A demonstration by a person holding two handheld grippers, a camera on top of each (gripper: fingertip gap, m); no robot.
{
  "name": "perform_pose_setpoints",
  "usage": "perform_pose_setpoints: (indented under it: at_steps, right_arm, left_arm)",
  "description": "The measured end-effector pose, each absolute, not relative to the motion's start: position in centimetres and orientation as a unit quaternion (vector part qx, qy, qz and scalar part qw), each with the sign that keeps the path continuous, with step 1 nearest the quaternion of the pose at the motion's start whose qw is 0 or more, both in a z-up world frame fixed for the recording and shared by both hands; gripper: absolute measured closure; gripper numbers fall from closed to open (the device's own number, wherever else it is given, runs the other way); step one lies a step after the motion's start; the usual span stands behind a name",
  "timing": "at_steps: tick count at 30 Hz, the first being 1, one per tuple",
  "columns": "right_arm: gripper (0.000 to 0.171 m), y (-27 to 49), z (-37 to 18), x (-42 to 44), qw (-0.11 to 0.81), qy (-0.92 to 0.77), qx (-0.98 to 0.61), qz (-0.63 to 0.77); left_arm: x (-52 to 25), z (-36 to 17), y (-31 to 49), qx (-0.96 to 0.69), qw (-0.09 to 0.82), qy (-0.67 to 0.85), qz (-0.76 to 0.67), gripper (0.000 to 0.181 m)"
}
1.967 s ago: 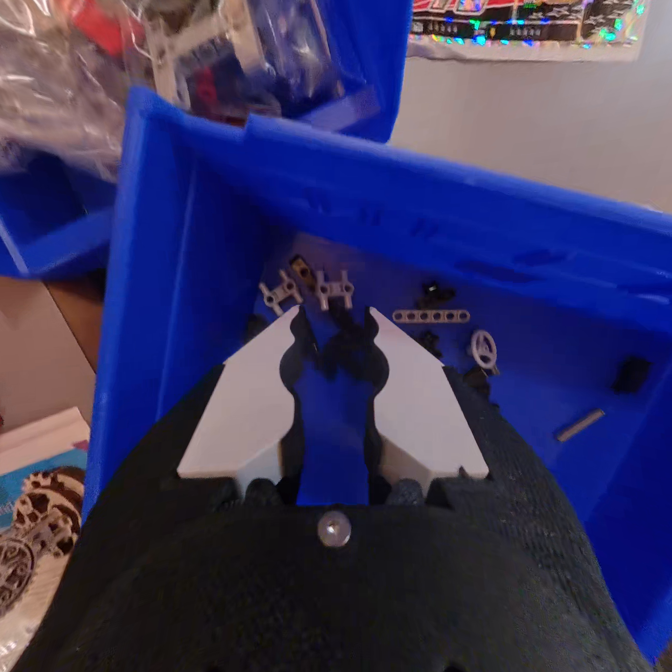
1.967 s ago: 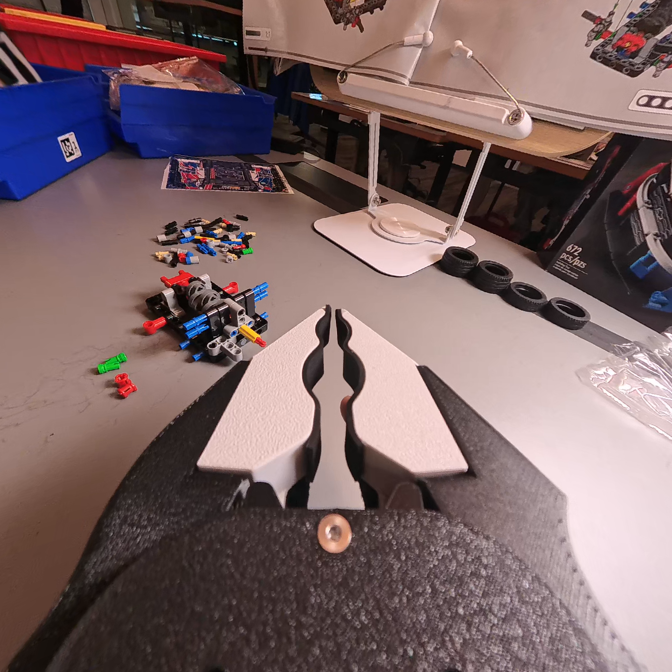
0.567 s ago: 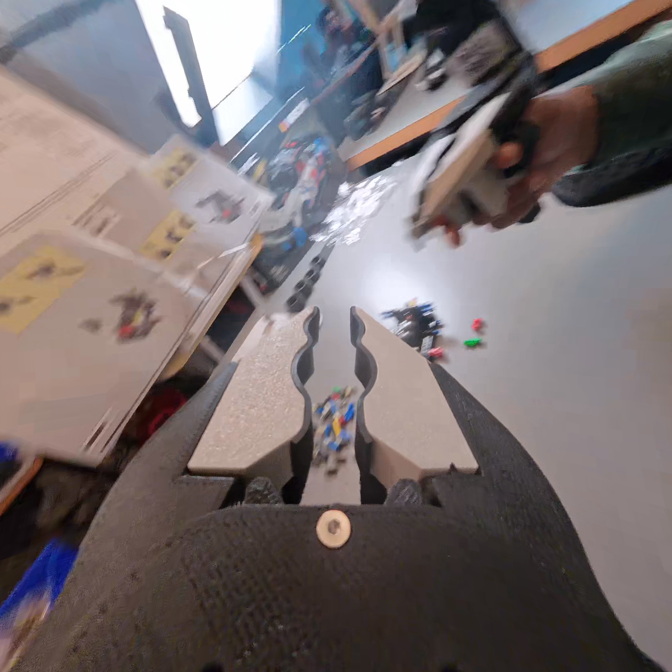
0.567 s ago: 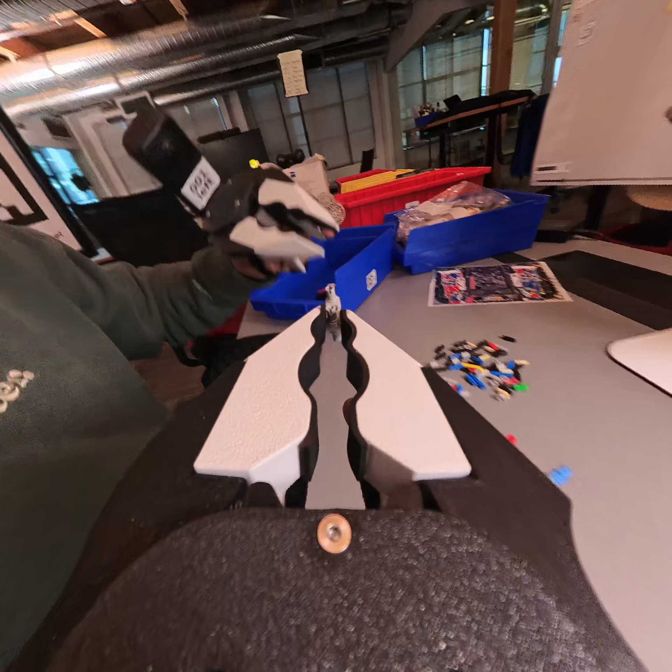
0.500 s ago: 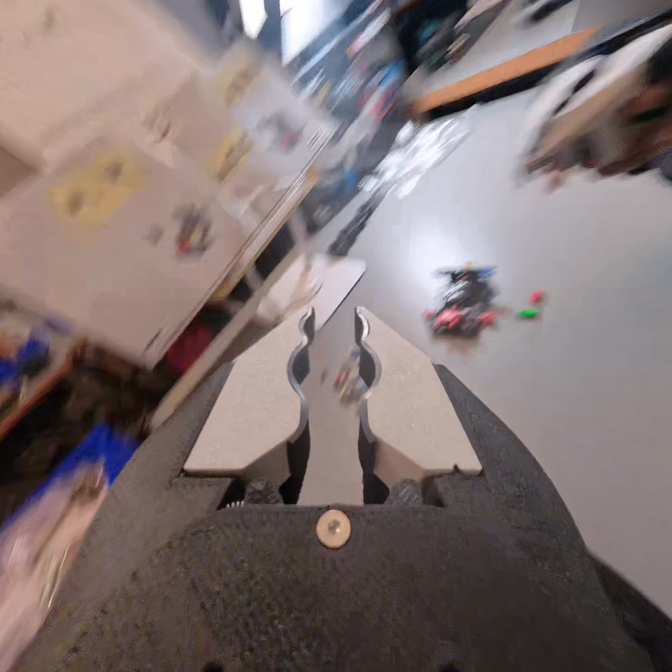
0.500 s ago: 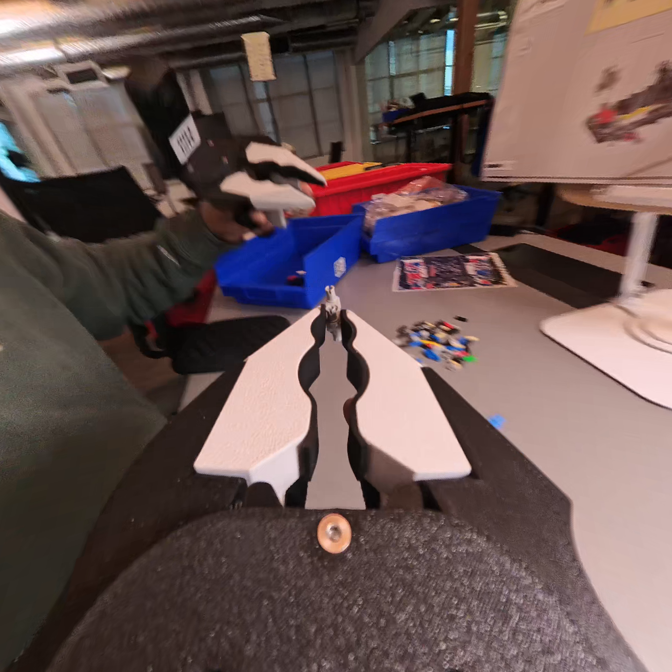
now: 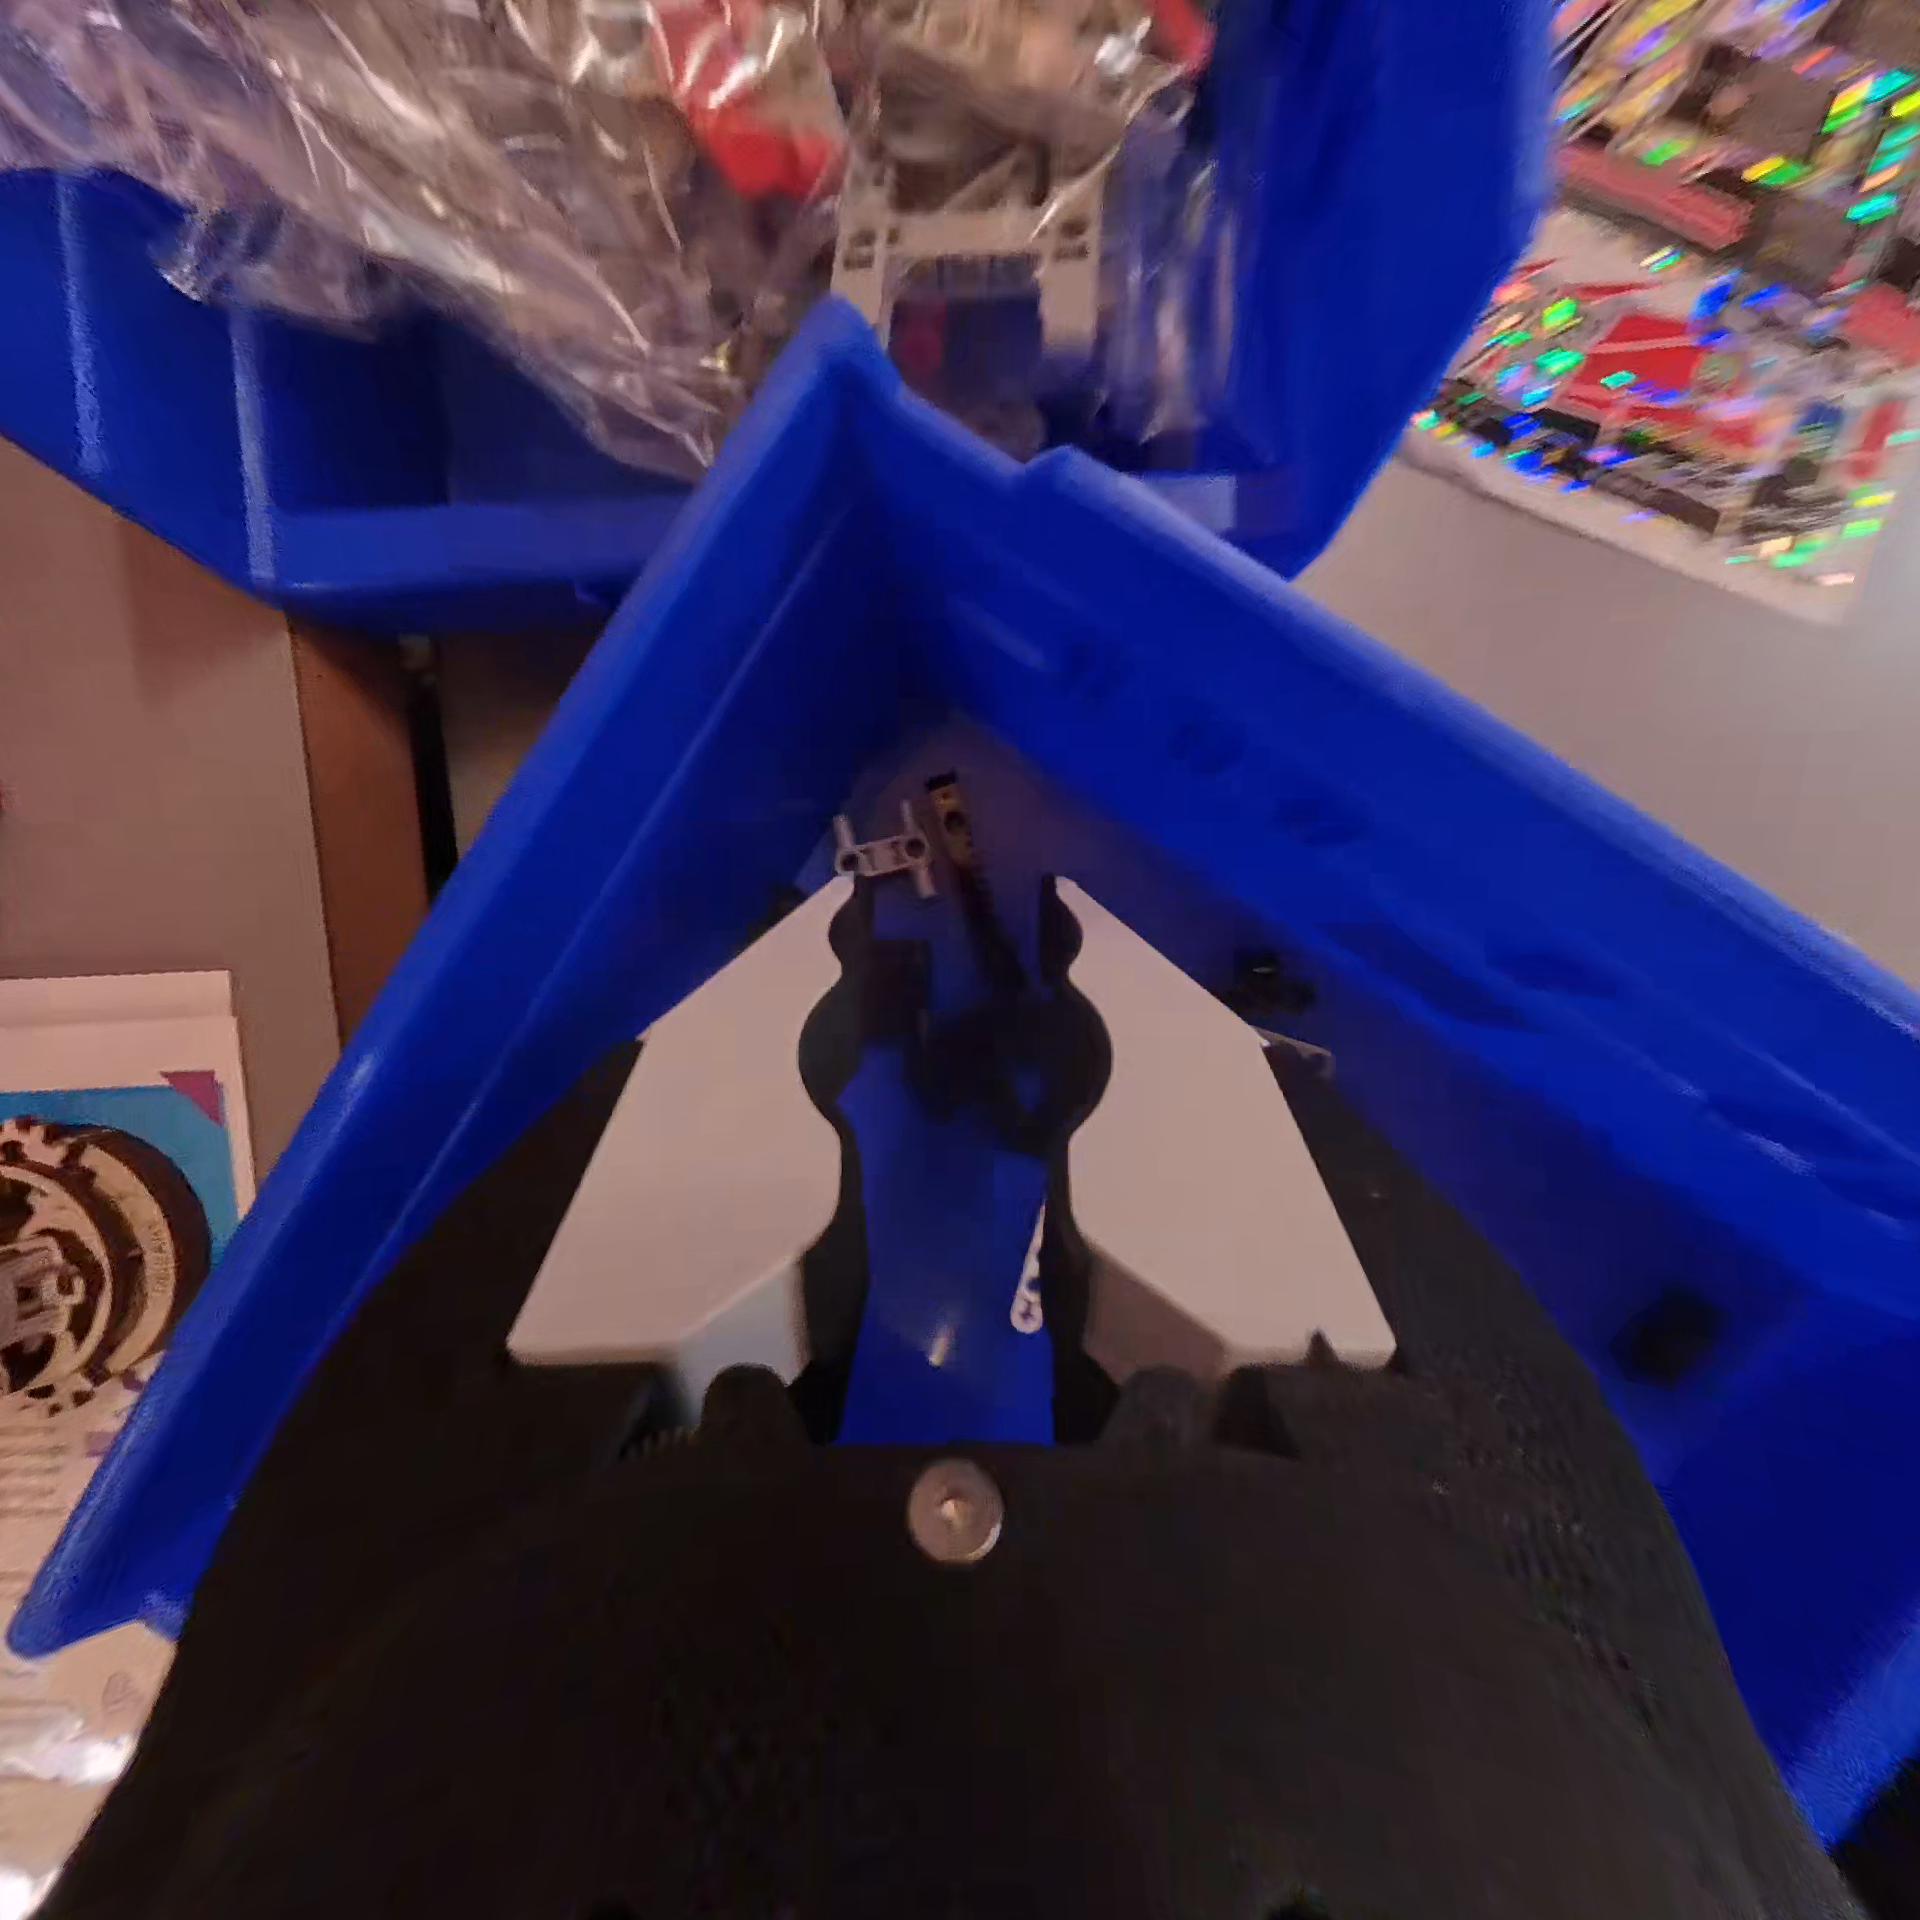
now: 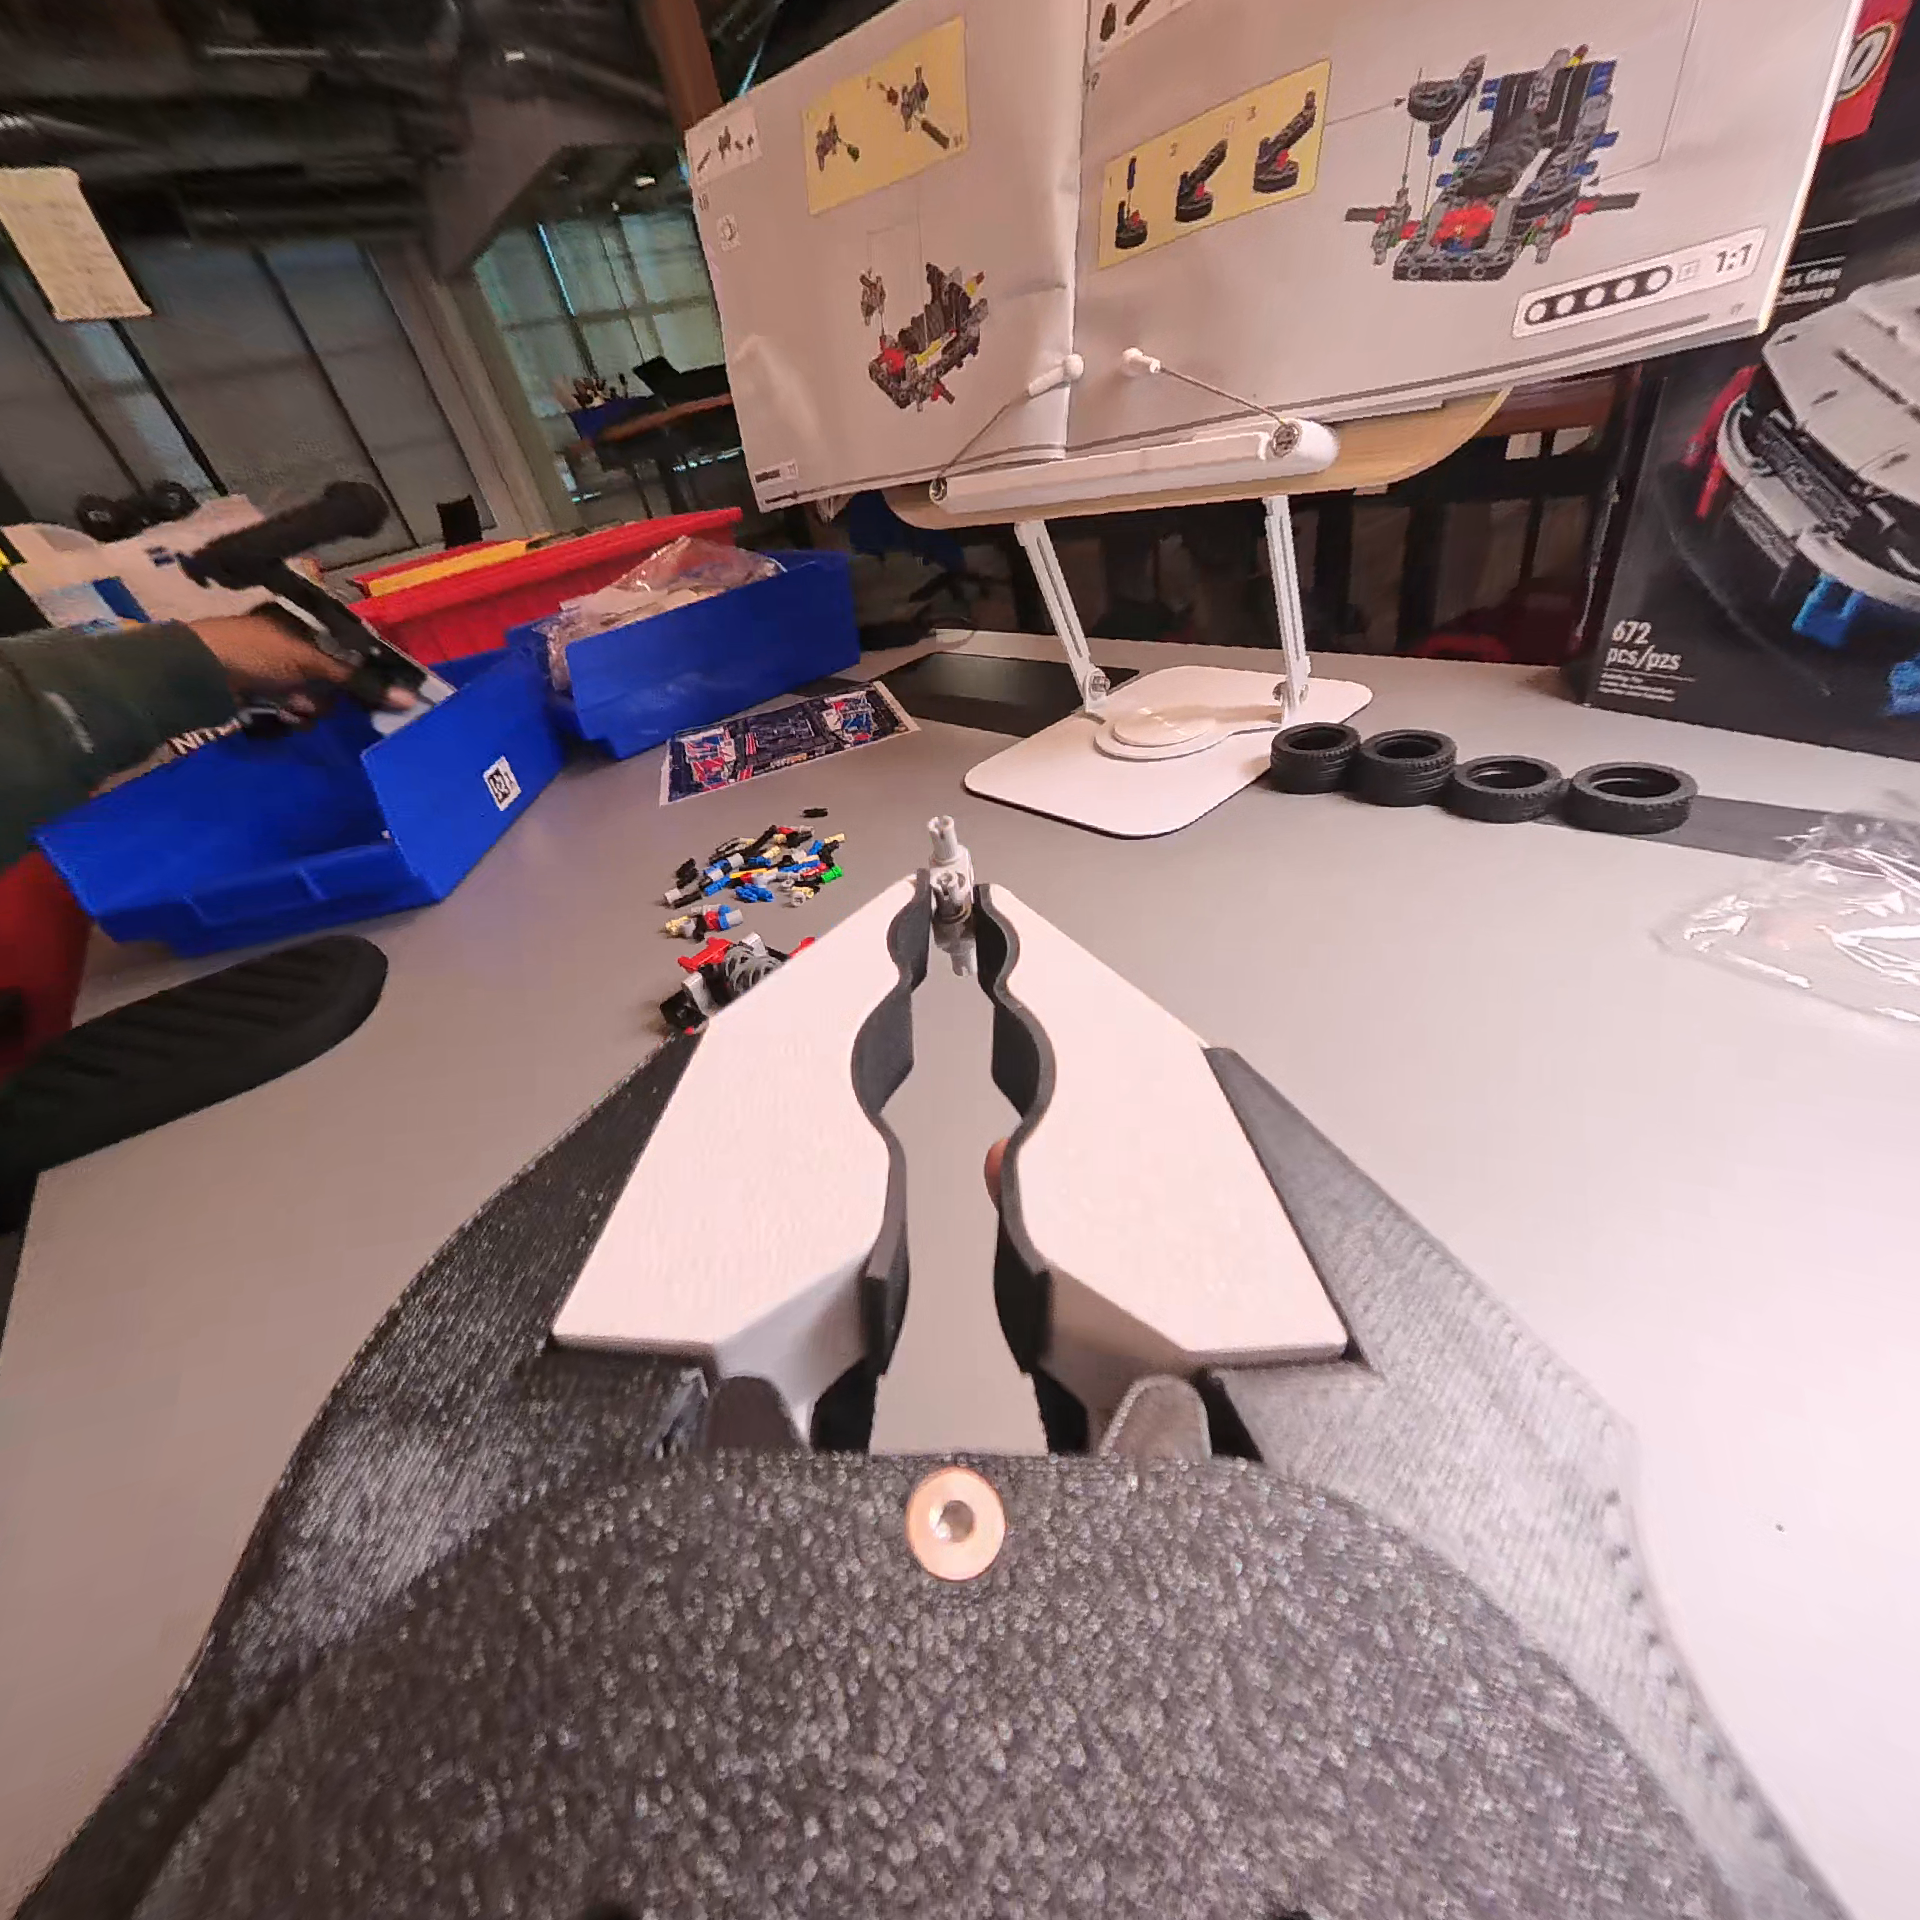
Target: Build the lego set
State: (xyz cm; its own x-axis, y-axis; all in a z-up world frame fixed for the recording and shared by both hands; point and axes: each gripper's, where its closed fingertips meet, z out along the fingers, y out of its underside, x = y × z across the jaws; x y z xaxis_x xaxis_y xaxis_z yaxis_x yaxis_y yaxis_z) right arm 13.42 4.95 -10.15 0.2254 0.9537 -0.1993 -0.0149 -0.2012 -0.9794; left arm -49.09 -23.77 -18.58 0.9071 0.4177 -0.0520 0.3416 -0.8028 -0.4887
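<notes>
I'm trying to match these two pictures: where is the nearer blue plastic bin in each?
Left wrist view: the nearer blue plastic bin fills the centre, the left gripper inside it.
Right wrist view: the bin sits at mid-left.
Shared landmark: the second blue bin of clear bags.

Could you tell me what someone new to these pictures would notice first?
Probably the blue bin filling the left wrist view, with the left gripper open over loose parts in its corner. In the right wrist view, the right gripper pinches a small grey connector above the grey table.
</notes>
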Motion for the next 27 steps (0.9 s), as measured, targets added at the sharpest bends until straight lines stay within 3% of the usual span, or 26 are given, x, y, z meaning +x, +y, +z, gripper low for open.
perform_pose_setpoints:
  at_steps: [1, 5, 10, 13, 18, 27]
  right_arm:
    - [0.165, 4.9, -10.3, 13.3, 0.499, -0.393, -0.604, 0.482]
    - [0.165, 4.6, -10.8, 13.0, 0.498, -0.405, -0.604, 0.472]
    - [0.165, 4.6, -11.3, 13.2, 0.495, -0.401, -0.608, 0.474]
    - [0.165, 4.6, -11.3, 13.2, 0.492, -0.399, -0.607, 0.48]
    - [0.165, 4.5, -11.2, 13.2, 0.496, -0.403, -0.605, 0.475]
    - [0.165, 4.4, -11.3, 13.3, 0.493, -0.403, -0.606, 0.476]
  left_arm:
    - [-49.7, -19.3, -23.9, -0.949, 0.224, -0.202, 0.093, 0.151]
    - [-51.4, -21.9, -24.2, -0.95, 0.174, -0.235, 0.108, 0.153]
    - [-51.5, -22.4, -23.7, -0.942, 0.192, -0.268, 0.068, 0.159]
    - [-51.0, -22.9, -23.9, -0.941, 0.184, -0.281, 0.038, 0.149]
    - [-51.3, -23.0, -23.7, -0.941, 0.196, -0.272, 0.039, 0.175]
    - [-50.0, -22.6, -22.3, -0.936, 0.223, -0.273, -0.013, 0.145]
